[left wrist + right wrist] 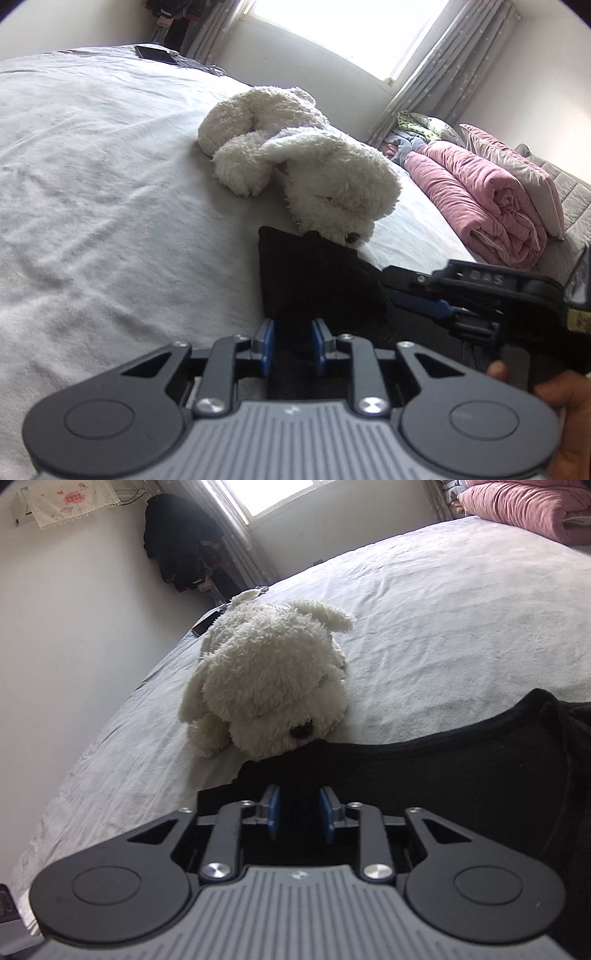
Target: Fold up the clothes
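Here, in the left wrist view, the left gripper (292,345) hangs over a black garment (317,280) spread on a bed (110,184) with a pale sheet. Its blue pads (266,345) stand a narrow gap apart, and dark cloth shows in and beyond that gap; whether the pads press on it cannot be told. The garment's far corner reaches up to the nose of a white plush dog (295,158), which lies just beyond it. To the right of the plush dog's head, the right gripper (399,284) comes in over the same garment, held by a hand (565,398). Past the plush dog, toward the window, a folded pink quilt (487,199) lies on the bed.

In the right wrist view, the right gripper (301,812) sits low over the black garment (443,775), its pads parted with a clear gap. Cloth lies under and ahead of the fingertips, not pinched between them. The garment's edge touches the plush dog's (269,679) muzzle and stretches off to the right of it. Dark clothes (181,542) hang in the corner behind the plush dog.
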A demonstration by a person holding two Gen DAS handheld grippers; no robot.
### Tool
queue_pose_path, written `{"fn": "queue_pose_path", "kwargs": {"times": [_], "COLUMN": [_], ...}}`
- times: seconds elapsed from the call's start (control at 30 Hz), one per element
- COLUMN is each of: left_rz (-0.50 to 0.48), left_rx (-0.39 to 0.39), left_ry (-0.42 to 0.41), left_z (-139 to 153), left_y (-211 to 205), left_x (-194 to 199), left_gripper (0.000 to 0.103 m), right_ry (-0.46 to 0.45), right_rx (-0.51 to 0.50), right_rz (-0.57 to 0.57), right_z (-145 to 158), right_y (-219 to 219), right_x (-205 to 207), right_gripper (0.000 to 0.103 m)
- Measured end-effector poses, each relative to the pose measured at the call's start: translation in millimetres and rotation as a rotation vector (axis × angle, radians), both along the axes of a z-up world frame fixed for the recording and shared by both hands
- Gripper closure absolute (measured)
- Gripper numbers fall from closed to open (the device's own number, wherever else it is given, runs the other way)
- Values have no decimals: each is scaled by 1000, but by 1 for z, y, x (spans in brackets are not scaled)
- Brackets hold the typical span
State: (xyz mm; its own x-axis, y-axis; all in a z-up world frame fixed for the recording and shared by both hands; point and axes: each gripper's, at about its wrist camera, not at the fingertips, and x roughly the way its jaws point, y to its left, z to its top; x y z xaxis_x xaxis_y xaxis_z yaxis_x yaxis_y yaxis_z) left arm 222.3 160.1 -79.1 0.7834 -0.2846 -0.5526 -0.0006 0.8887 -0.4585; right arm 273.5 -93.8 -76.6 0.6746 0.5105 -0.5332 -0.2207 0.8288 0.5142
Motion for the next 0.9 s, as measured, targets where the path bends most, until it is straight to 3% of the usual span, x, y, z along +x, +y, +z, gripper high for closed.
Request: {"fn": "queue_pose_path", "kwargs": {"times": [0.23,0.4,0.43,0.53,0.57,0.67,0.77,0.9], "left_rz": [18,13,9,-9,-17,-64,-162,-281], "left_rx": [-20,-31,-34,-44,-41,-13,69,189], "left_ry": [2,-8,-13,-25,-25,-17,-44,-109], "left_z": [0,2,2,3,4,9,17,22], "left_y": [4,4,4,4,4,2,-9,-30], "left_x": [0,-1,-2,-3,-4,-7,-16,-27], "left_gripper": [79,79,79,79,79,78,60,58], "right_ry": [64,125,137,147,145,112,88,83], "right_rx": [23,15,11,31,53,88,104,156], "right_rz": [21,19,17,-17,-25,-38,-41,-41], "right_z": [8,-5,-9,-19,-19,-10,-1,-2], "right_y": [-4,2,3,4,1,0,-1,-6], "right_x": [-39,-52,-53,-53,-54,-59,-61,-61], "right_gripper": [58,60,64,93,97,98,98,98]}}
